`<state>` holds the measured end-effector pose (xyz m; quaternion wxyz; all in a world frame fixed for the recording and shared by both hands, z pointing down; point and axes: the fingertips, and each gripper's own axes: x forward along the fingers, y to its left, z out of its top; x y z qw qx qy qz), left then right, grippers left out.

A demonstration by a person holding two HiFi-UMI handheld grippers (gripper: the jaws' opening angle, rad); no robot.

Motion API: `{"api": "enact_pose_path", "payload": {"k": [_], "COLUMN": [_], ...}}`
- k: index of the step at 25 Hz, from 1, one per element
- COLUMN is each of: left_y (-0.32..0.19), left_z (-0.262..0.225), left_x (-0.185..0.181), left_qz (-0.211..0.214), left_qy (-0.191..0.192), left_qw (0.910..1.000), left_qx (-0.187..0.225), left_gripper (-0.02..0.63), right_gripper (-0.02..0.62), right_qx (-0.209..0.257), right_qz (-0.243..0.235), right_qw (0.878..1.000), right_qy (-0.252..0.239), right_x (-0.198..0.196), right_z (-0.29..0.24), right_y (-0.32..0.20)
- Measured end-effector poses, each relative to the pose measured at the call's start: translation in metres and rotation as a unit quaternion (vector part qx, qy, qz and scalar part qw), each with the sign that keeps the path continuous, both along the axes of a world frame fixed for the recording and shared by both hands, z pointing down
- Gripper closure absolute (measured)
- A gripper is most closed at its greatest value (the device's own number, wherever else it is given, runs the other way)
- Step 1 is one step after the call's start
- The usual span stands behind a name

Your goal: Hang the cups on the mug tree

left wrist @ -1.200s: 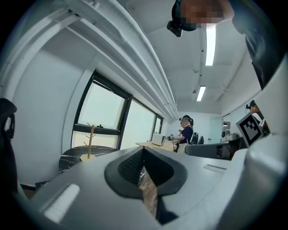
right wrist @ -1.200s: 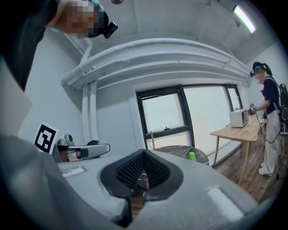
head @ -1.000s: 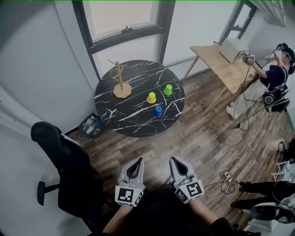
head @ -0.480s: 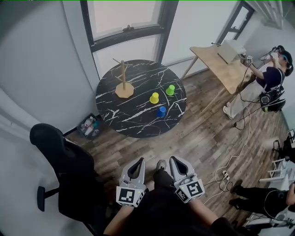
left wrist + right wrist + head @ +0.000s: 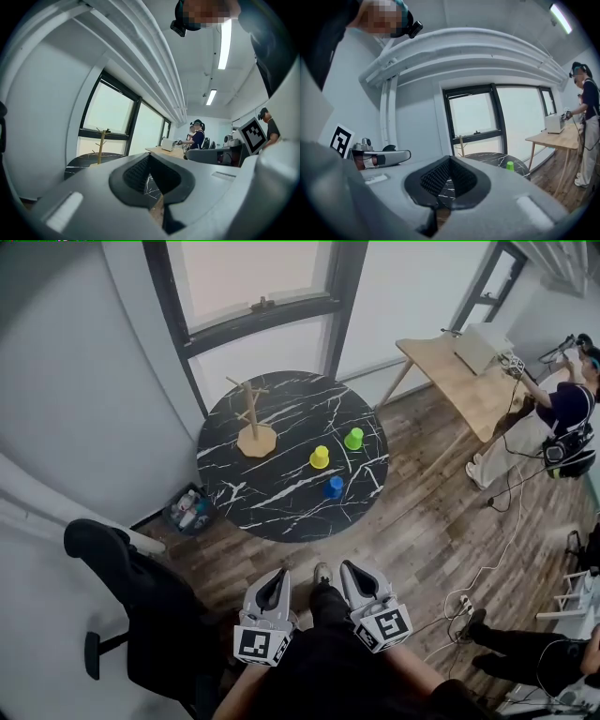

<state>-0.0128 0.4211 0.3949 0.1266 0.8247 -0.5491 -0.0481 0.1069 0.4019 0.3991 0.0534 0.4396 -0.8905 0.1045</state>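
While the left gripper [image 5: 274, 577] and right gripper [image 5: 357, 572] are hovering well short of the round table [image 5: 281, 510], both with jaws pressed together and gripping nothing, the yellow cup [image 5: 320, 457], green cup [image 5: 353, 438] and blue cup [image 5: 334, 487] are sitting on it near the mug tree [image 5: 253, 420], none hung. Arriving with jaws closed is likely risking a knock that sends a light cup off the edge, or tips the tree.

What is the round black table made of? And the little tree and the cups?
Table: looks like black marble or a printed copy, white veins, smooth-looking. Mug tree: pale unpainted wood, seemingly. Yellow cup, green cup, blue cup: probably plastic, flat bright colours.
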Motion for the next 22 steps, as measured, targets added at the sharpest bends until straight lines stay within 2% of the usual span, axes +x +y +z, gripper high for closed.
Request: {"api": "enact_pose_path", "payload": {"k": [6, 12, 22], "left_y": [-0.051, -0.103, -0.172], "left_z": [0.015, 0.016, 0.019], "left_x": [0.009, 0.027, 0.068], "left_qz": [-0.016, -0.026, -0.051], "left_qy": [0.004, -0.009, -0.017], "left_qw": [0.9996, 0.9992, 0.9976], "left_qx": [-0.022, -0.028, -0.043], "left_gripper": [0.604, 0.604, 0.604], "right_gripper": [0.595, 0.595, 0.595], "right_qx": [-0.007, -0.024, -0.031], "right_qz": [-0.018, -0.023, -0.046], "right_qw": [1.0, 0.999, 0.998], "right_qy": [0.005, 0.005, 0.028], "right_x": [0.007, 0.029, 0.061], "right_z": [0.006, 0.019, 0.044], "right_y": [-0.055, -0.102, -0.165]}}
